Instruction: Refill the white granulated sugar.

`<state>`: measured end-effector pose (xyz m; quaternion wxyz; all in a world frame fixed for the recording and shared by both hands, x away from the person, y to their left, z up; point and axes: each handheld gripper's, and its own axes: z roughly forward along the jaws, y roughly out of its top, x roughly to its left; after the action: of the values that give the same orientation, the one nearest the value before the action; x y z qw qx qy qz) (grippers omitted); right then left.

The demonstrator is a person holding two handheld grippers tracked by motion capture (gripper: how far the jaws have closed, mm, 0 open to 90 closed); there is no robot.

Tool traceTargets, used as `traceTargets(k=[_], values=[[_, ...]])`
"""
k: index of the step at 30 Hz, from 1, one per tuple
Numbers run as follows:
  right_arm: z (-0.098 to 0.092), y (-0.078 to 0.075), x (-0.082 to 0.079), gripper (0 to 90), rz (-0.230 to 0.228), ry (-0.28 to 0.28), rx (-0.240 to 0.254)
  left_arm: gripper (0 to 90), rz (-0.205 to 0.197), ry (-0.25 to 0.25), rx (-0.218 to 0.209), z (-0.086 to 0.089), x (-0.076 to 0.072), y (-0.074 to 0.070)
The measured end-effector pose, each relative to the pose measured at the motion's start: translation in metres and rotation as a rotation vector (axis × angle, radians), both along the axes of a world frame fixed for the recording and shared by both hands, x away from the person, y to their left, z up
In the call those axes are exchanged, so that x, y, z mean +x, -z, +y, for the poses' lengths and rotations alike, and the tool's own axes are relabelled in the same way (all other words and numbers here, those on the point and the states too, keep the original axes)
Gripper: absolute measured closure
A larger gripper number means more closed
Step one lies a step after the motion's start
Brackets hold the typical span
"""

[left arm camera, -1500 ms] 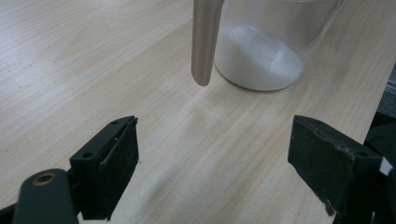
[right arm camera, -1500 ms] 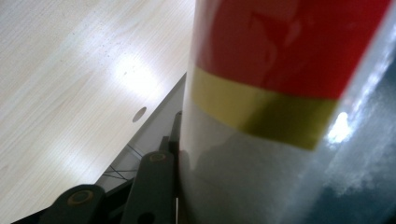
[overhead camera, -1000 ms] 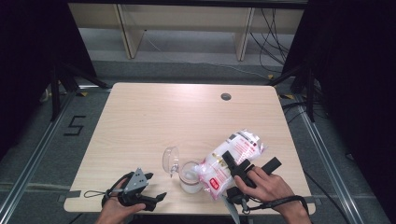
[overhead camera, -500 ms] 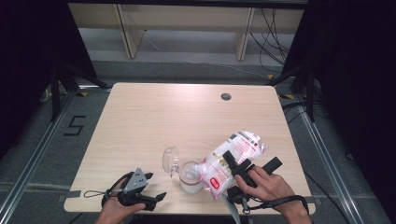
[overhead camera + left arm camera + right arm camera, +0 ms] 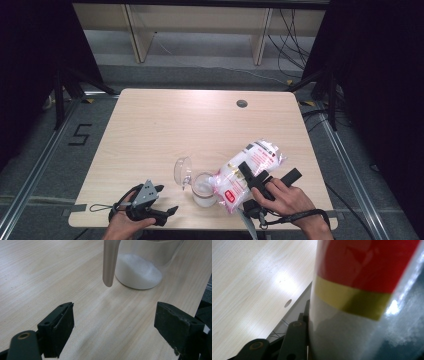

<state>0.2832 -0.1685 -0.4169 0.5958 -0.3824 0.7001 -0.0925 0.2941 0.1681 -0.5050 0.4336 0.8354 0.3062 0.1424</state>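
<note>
I have the right tool (image 5: pixel 251 181) clamped on a clear plastic bag (image 5: pixel 247 169) of white granules with red print, and what matters for the next move is how the bag's long axis sits against the jar. The bag lies on a slant, its far end high and to the right, its near end low and to the left, tipped down over the rim of the open glass jar (image 5: pixel 204 189) near the front edge of the tabletop (image 5: pixel 165 130). So the jar is just left of the right tool and slightly nearer, right under the bag's lower corner; the two look to be touching or nearly so. In the right gripper view the bag (image 5: pixel 367 297) presses tight against the jaw, red and yellow bands close to the lens. The jar already holds a mound of white granules (image 5: pixel 138 271), its hinged lid (image 5: pixel 182 171) swung open to the left. My left tool (image 5: pixel 167 212) rests spread and empty at the near left, jaws pointing at the jar, close enough to steady it if the pour shifts. I judge that the bag needs more tilt along this same axis.
</note>
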Motion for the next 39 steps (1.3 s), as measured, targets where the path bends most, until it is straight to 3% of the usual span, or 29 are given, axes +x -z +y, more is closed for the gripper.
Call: traceTargets(k=[5, 6, 7, 9, 10, 14, 16, 18, 20, 22, 23, 24, 25, 27, 28, 30, 33, 34, 35, 39], values=[[-0.0008, -0.0003, 0.0006, 69.5, -0.005, -0.001, 0.000, 15.9, 0.003, -0.002, -0.008, -0.0004, -0.0003, 0.0002], [0.0001, -0.0011, 0.0014, 69.5, -0.002, -0.008, -0.018, 15.9, -0.002, 0.002, 0.012, 0.0008, 0.0004, -0.0002], [-0.0003, -0.0008, 0.0010, 69.5, -0.018, -0.012, -0.015, 16.0, 0.003, -0.002, -0.008, -0.0004, -0.0004, 0.0002], [0.0001, -0.0003, 0.0013, 69.5, -0.017, -0.016, -0.020, 16.0, 0.003, -0.001, -0.007, -0.0004, -0.0003, 0.0003], [-0.0001, 0.0001, 0.0009, 69.5, -0.004, 0.000, 0.000, 16.0, 0.000, 0.005, 0.013, 0.0008, 0.0003, -0.0005], [0.0000, -0.0012, 0.0004, 69.6, -0.005, 0.002, 0.010, 16.0, 0.001, 0.001, 0.009, 0.0006, 0.0002, -0.0003], [0.0012, -0.0026, 0.0007, 69.6, -0.017, -0.014, -0.014, 16.0, 0.001, 0.004, 0.012, 0.0010, 0.0003, -0.0006], [-0.0015, 0.0016, -0.0008, 69.6, -0.001, 0.027, 0.043, 16.0, 0.003, 0.003, 0.013, 0.0009, 0.0004, -0.0007], [-0.0017, 0.0022, 0.0002, 69.6, 0.008, 0.026, 0.037, 15.9, 0.006, 0.001, -0.001, 0.0002, -0.0001, -0.0004], [-0.0023, 0.0021, 0.0001, 69.6, -0.002, 0.023, 0.044, 16.0, 0.002, 0.001, 0.012, 0.0009, 0.0002, -0.0010], [-0.0025, 0.0018, 0.0000, 69.7, -0.002, 0.023, 0.044, 16.0, 0.009, -0.007, -0.028, -0.0015, -0.0010, -0.0001], [-0.0027, 0.0015, -0.0002, 69.7, -0.002, 0.025, 0.043, 15.9, 0.009, -0.007, -0.024, -0.0013, -0.0009, 0.0000], [-0.0028, 0.0013, -0.0003, 69.7, -0.003, 0.025, 0.042, 16.0, 0.001, 0.003, 0.014, 0.0010, 0.0003, -0.0007], [-0.0028, 0.0010, -0.0003, 69.7, -0.003, 0.027, 0.040, 16.0, 0.000, 0.003, 0.012, 0.0009, 0.0002, -0.0007], [-0.0027, 0.0008, -0.0007, 69.7, -0.005, 0.030, 0.038, 16.0, 0.008, -0.007, -0.028, -0.0014, -0.0010, 0.0000], [-0.0026, 0.0015, -0.0001, 69.8, -0.003, 0.025, 0.043, 16.0, 0.002, -0.001, 0.006, 0.0008, 0.0000, -0.0009], [-0.0023, 0.0023, 0.0000, 69.7, 0.009, 0.028, 0.040, 15.9, 0.008, -0.005, -0.021, -0.0011, -0.0008, -0.0002], [-0.0025, 0.0024, -0.0002, 69.7, 0.010, 0.030, 0.040, 15.9, 0.000, 0.001, 0.009, 0.0007, 0.0001, -0.0007], [-0.0023, 0.0022, 0.0000, 69.7, 0.008, 0.029, 0.040, 15.9, 0.006, -0.001, -0.015, -0.0007, -0.0009, -0.0001], [-0.0022, 0.0018, -0.0002, 69.8, 0.004, 0.029, 0.039, 15.9, 0.006, -0.005, -0.009, -0.0003, -0.0005, -0.0005]])
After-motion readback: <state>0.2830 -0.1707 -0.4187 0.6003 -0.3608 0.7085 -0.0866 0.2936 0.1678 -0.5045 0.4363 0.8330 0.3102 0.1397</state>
